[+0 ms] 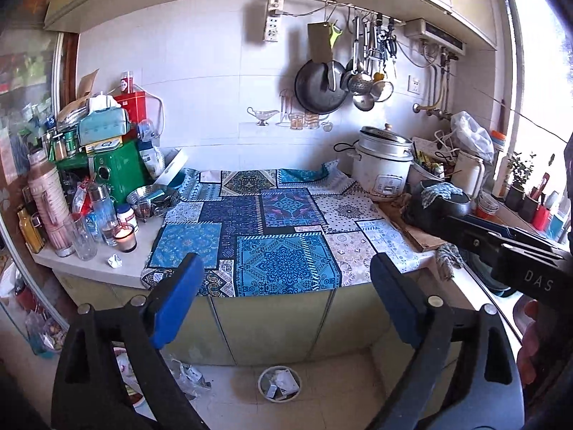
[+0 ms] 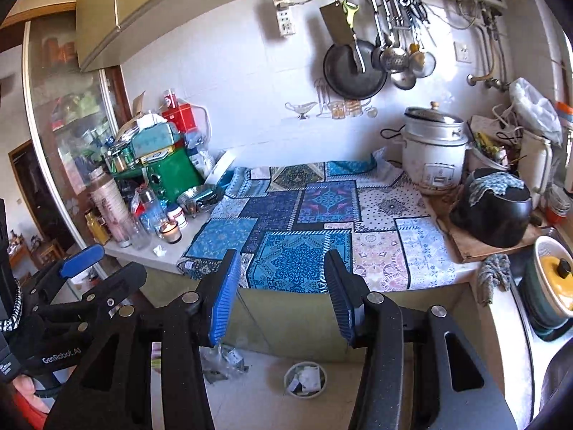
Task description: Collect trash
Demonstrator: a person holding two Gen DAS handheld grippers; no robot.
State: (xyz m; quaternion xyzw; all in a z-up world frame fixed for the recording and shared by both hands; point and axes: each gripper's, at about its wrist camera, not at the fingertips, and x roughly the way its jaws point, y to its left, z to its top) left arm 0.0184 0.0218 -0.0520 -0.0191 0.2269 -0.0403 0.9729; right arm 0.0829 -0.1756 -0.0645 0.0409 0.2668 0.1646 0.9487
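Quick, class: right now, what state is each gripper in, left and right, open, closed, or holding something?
Left gripper: open wide, nothing between its fingers.
Right gripper: open, holding nothing.

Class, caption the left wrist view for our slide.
Open left gripper faces patchwork cloth, crumpled paper and floor bin.

Small crumpled white paper scrap (image 1: pixel 115 261) on pale stone worktop (image 1: pixel 89 268), beside lit glass candle (image 1: pixel 125 238); round wire bin (image 1: pixel 279 383) below on floor.
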